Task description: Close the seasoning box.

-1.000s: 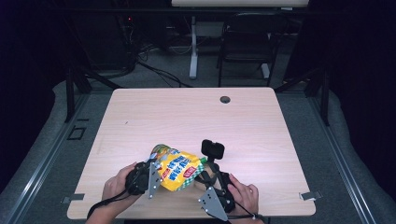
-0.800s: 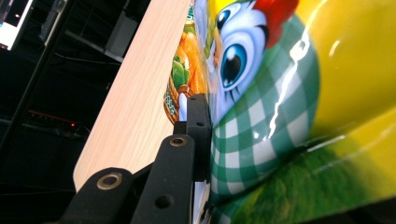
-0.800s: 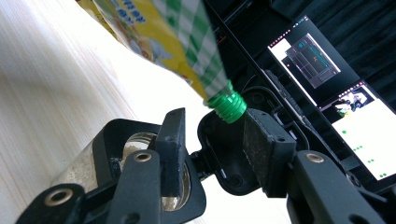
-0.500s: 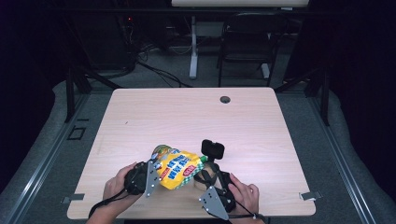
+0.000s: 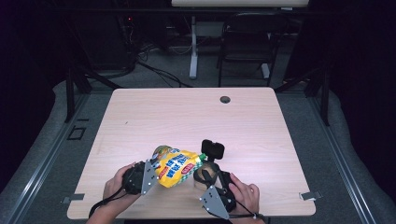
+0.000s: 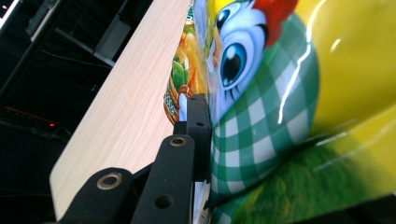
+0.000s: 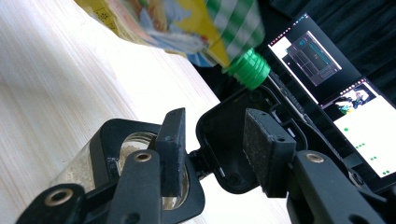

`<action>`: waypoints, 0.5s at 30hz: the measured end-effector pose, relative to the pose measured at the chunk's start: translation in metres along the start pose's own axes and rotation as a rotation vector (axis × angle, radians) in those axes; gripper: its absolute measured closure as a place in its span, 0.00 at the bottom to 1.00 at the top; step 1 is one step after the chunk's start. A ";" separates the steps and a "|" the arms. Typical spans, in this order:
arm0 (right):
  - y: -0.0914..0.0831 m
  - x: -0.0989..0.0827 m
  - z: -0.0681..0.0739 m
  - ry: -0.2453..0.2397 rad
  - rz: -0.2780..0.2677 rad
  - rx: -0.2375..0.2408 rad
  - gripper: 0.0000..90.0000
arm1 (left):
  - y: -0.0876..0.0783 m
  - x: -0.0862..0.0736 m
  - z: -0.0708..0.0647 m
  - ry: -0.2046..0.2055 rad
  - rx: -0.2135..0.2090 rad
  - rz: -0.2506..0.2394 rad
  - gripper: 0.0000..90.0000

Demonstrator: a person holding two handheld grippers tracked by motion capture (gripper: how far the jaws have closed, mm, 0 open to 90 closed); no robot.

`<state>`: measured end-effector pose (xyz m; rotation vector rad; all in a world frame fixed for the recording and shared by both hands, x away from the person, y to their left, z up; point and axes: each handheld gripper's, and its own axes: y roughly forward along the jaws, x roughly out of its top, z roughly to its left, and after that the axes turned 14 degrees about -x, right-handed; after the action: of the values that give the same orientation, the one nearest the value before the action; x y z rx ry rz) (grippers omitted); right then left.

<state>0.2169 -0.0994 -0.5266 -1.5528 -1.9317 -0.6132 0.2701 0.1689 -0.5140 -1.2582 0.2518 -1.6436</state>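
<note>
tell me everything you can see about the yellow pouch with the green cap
The glossy yellow pouch with a green ribbed screw cap looks like flexible plastic film, printed with a cartoon bird face, green-and-white checks, blue lettering and a red patch. It looks plump and is tilted, its capped spout pointing down toward the glass jar with a flipped-open black lid. It sits above the near edge of the light wooden table. The left gripper is clamped on its end, and one black pad presses the checked print.
</note>
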 end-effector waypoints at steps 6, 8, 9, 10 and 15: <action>0.001 -0.002 -0.001 0.019 0.004 0.002 0.66 | -0.001 -0.002 0.004 -0.040 -0.028 -0.024 0.94; 0.001 -0.003 -0.002 0.017 0.009 0.001 0.66 | -0.002 -0.002 0.006 -0.057 -0.039 -0.036 0.94; 0.001 -0.003 -0.003 0.023 0.011 0.003 0.66 | -0.001 -0.003 0.007 -0.066 -0.047 -0.045 0.94; 0.001 -0.003 -0.003 0.030 0.012 0.003 0.66 | -0.001 -0.003 0.008 -0.075 -0.052 -0.052 0.94; 0.000 -0.004 -0.005 0.036 0.014 0.003 0.66 | -0.002 -0.006 0.013 -0.121 -0.075 -0.077 0.94</action>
<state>0.2184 -0.1050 -0.5259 -1.5417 -1.8932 -0.6281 0.2794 0.1797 -0.5107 -1.4347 0.1939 -1.6289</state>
